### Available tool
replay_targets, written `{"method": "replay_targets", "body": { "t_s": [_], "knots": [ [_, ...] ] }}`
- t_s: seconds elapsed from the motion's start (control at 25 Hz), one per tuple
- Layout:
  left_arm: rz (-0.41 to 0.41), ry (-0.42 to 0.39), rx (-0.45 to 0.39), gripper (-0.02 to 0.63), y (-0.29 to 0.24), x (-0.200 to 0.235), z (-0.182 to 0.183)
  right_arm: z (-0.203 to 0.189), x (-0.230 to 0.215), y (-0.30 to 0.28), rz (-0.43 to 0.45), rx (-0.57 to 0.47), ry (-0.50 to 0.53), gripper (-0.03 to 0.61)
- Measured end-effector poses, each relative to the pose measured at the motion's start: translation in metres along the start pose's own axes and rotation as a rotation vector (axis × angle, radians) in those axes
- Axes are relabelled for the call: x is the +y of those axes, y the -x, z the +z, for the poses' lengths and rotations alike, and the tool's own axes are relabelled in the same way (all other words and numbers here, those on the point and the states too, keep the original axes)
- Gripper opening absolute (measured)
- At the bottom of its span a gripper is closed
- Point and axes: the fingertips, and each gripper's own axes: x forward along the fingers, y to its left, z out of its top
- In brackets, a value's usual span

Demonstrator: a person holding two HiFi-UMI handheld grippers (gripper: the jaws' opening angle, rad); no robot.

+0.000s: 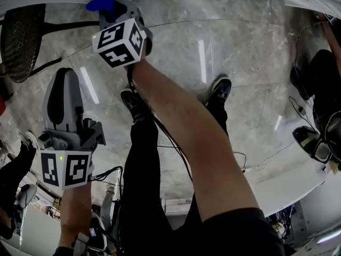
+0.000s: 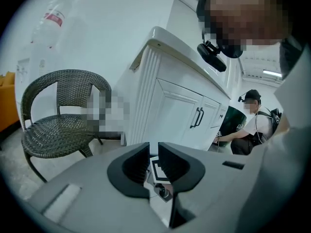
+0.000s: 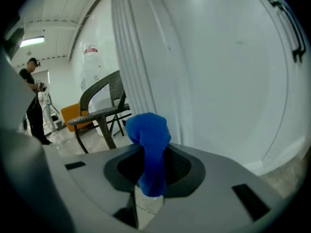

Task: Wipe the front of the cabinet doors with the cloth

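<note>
— Left gripper view: what is the left gripper [image 2: 153, 160] doing?
— Its jaws are drawn nearly together on nothing. A woven chair [image 2: 58, 115] is to its left, with the white panelled cabinet doors [image 2: 184, 113] ahead.
— And the right gripper [image 3: 150, 174]?
— It's pinching the bunched, fuzzy blue cloth [image 3: 149, 135] close by a smooth door. I'd press the cloth flat and stroke along the panel, easing round the fluted post [image 3: 133, 57] and black handle [image 3: 291, 33].

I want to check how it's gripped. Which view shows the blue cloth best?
The right gripper view: the blue cloth stands bunched up, clamped between the right gripper's jaws, close to the white cabinet door. The head view shows only a blue tip beyond the marker cube; the left gripper view shows none of it.
</note>
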Motion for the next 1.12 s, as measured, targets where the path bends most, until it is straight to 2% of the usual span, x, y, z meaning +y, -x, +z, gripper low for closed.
{"method": "replay_targets", "body": {
  "t_s": [0.08, 0.2, 0.48, 0.64, 1.0, 1.12],
  "knots": [
    [0.003, -0.006, 0.012, 0.057, 0.006, 0.007, -0.006, 0.006, 0.010, -0.005, 0.016, -0.016, 0.069, 0.085],
    [0.014, 0.003, 0.034, 0.057, 0.009, 0.011, -0.021, 0.005, -0.004, -0.002, -0.002, -0.024, 0.081, 0.084],
    [0.023, 0.039, 0.050, 0.057, -0.010, -0.027, -0.040, 0.000, -0.111, 0.035, -0.132, -0.025, 0.000, 0.085],
    [-0.004, 0.048, 0.049, 0.057, -0.030, -0.059, -0.039, -0.001, -0.165, 0.063, -0.182, -0.012, 0.047, 0.086],
    [-0.048, 0.044, 0.028, 0.057, -0.070, -0.113, -0.026, -0.007, -0.246, 0.107, -0.243, 0.021, 0.069, 0.086],
    [-0.048, 0.044, 0.042, 0.057, -0.071, -0.114, -0.032, -0.019, -0.265, 0.117, -0.302, 0.034, 0.012, 0.085]
  ]
}}
